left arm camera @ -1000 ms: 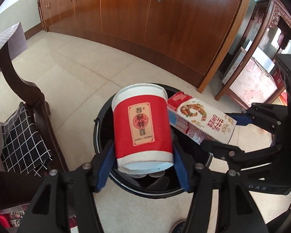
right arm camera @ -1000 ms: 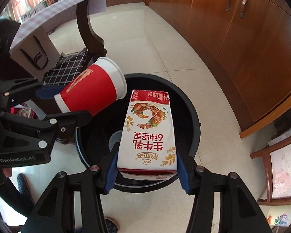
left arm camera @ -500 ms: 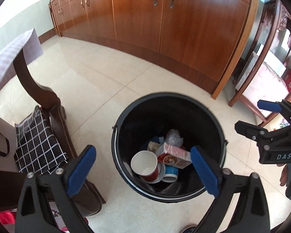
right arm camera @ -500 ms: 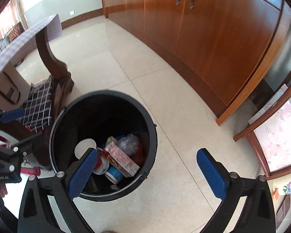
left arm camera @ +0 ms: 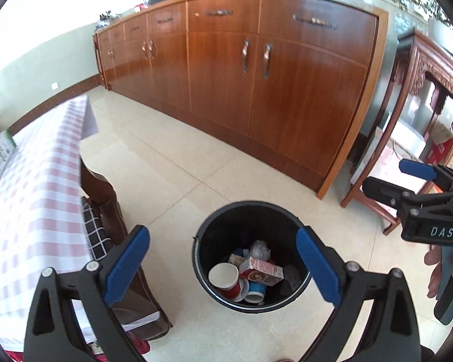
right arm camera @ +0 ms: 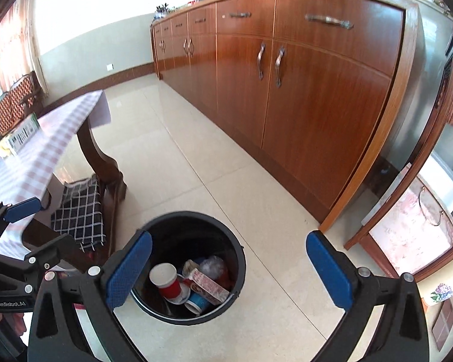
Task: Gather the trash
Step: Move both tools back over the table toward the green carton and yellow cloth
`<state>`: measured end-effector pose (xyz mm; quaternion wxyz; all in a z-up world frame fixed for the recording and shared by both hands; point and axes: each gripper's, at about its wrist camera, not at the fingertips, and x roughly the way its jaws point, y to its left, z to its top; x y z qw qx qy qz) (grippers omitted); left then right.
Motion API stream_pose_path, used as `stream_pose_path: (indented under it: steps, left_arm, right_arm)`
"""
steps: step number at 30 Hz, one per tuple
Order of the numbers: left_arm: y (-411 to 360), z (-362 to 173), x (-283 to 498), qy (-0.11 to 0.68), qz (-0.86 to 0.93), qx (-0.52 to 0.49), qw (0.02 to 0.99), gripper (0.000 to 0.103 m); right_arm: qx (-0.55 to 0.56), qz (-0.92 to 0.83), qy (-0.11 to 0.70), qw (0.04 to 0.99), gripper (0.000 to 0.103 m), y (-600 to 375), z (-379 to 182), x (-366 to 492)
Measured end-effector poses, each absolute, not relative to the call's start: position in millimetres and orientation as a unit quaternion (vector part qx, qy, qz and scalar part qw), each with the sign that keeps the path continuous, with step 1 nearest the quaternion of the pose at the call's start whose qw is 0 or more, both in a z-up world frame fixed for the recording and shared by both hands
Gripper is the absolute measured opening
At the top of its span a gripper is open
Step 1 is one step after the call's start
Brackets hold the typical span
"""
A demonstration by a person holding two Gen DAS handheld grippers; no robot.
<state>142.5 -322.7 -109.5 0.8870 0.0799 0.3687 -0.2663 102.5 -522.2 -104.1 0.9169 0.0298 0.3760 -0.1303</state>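
Both the left hand-held gripper (left arm camera: 223,267) and the right hand-held gripper (right arm camera: 229,271) gape empty above the black bin (left arm camera: 202,241), where the red paper cup (left arm camera: 226,280) and milk carton (left arm camera: 264,271) lie, apparently touching.

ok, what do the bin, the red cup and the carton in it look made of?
Bin: black plastic probably, smooth slightly glossy wall, thin wire handle. Red cup: paper likely, matte white inside, printed red outside. Carton: printed paperboard, creased edges.
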Motion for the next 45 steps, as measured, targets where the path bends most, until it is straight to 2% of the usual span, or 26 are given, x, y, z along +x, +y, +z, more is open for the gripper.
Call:
stream_pose_path:
  steps: [10, 20, 30, 36, 45]
  left_arm:
    - [-240, -63, 135, 0.330, -0.198, 0.051, 0.922, 0.099]
    - [-97, -45, 148, 0.312, -0.067, 0.016, 0.948, 0.099]
    - [21, -56, 157, 0.318, 0.029, -0.017, 0.947, 0.099]
    - [60, -68, 168, 0.330, 0.051, -0.025, 0.942, 0.099]
    - [93, -82, 203, 0.346, 0.066, -0.023, 0.936, 0.098]
  right_arm:
    - [0.024, -0.062, 0.332, 0.941, 0.103, -442, -48, 116]
    - [0.007, 0.077, 0.252, 0.965, 0.103, -300, -12, 162]
    - [-0.011, 0.125, 0.300, 0.946, 0.103, -176, -32, 230]
    - [-0.051, 0.130, 0.309, 0.941, 0.103, -119, -52, 253]
    - [-0.053, 0.148, 0.342, 0.926, 0.103, -62, -72, 317]
